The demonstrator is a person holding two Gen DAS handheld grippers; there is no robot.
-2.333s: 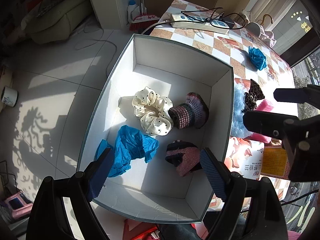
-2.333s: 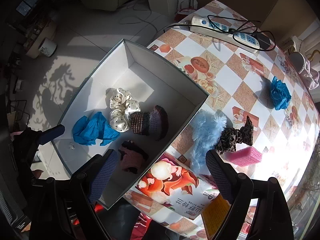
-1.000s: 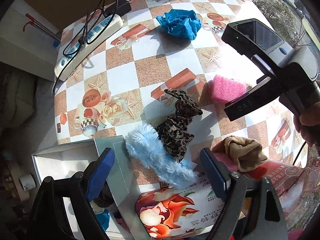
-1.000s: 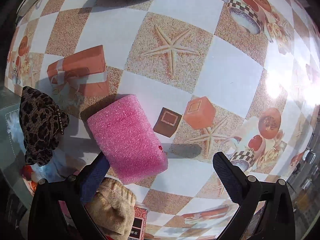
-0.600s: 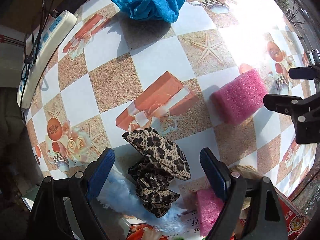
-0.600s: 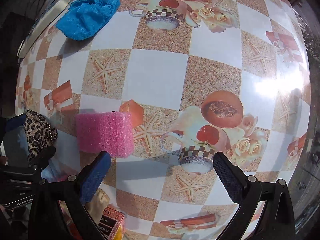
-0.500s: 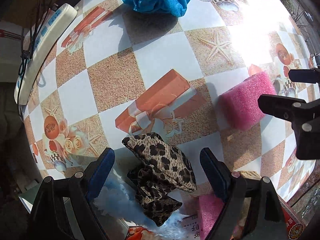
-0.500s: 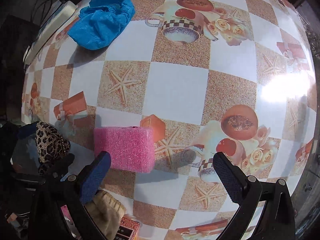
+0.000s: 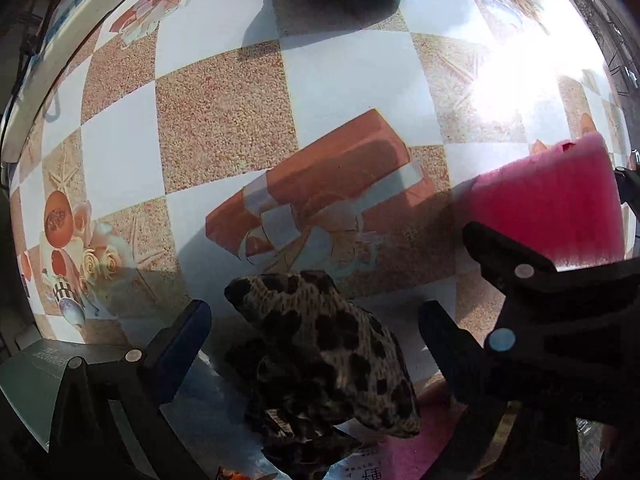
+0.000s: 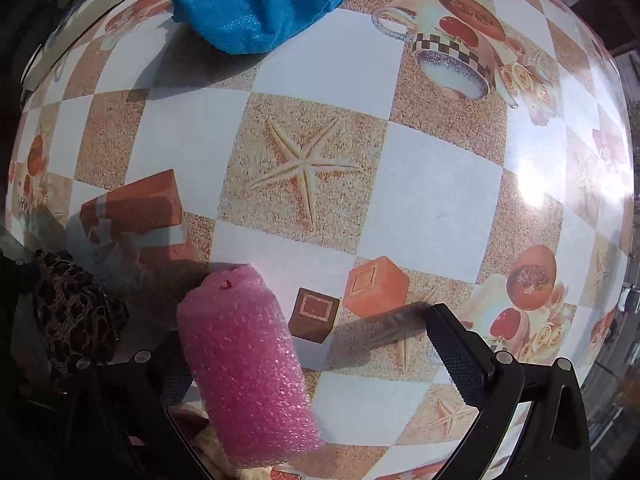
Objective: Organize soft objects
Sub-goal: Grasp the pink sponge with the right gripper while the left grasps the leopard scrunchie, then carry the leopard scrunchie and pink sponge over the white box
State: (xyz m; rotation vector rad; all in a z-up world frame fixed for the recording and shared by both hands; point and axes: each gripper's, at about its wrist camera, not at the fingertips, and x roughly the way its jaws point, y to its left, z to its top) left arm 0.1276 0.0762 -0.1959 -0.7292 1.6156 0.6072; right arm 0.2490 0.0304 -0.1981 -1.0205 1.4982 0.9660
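Pink foam block point(image 10: 244, 364) lying on checkered table point(image 10: 432, 200), between spread right gripper point(image 10: 308, 364) fingers, against the left one. Leopard-print scrunchie point(image 9: 324, 364) left of the block, between spread left gripper point(image 9: 316, 356) fingers.

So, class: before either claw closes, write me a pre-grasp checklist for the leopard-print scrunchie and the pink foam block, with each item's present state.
1. Left claw open: ok.
2. Leopard-print fabric scrunchie between the left fingers: ok.
3. Right claw open: ok.
4. Pink foam block centred between the right fingers: not ok, it sits against the left finger, with a wide gap to the right finger.
5. The two claws clear of each other: cannot tell, the right one crowds the left view.
6. Crumpled blue cloth out of the way: ok, it lies far up the checkered tablecloth.
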